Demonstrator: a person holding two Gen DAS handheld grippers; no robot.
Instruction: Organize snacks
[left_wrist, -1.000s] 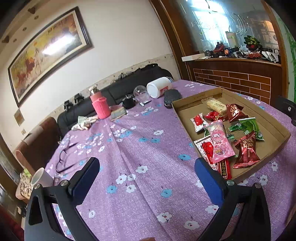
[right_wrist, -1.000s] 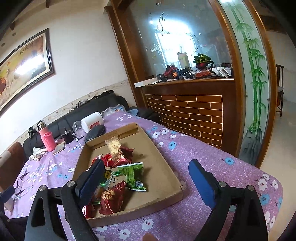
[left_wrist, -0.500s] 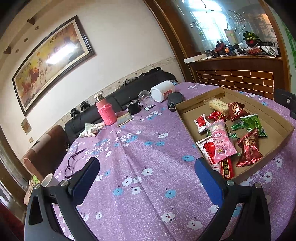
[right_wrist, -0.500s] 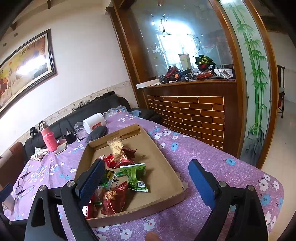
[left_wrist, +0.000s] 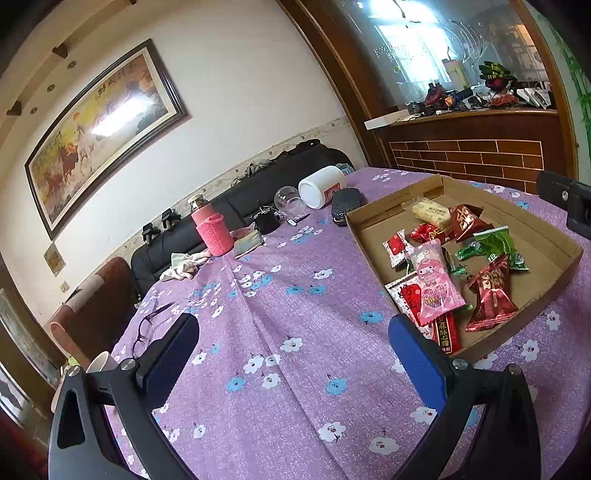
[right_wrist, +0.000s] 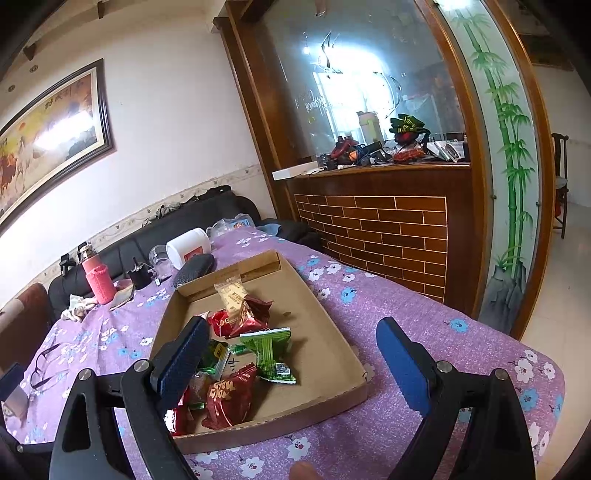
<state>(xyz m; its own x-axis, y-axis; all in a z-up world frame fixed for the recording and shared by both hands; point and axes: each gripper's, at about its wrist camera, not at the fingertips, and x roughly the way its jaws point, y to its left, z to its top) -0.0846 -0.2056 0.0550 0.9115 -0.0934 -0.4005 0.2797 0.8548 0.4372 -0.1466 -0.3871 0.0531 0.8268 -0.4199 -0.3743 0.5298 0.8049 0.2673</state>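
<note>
Left wrist view: left gripper is held wide open, nothing gripped, above the purple floral tablecloth near its front edge. The mixed wrapped snacks are piled in the shallow brown cardboard tray toward the table's right edge, overlapping. Risk: the pink cartoon-print packet lies on top of others, so a neighbour is likely to be dragged along if it is pinched low. Versus the earlier frame, the camera is tilted up slightly; the tray contents are unchanged.

Right wrist view: right gripper is also spread wide and empty, above the tray's near edge. Risk: the green foil packet is slick and may slip. The light tray could be shoved. Little has changed since the earlier frame.
</note>
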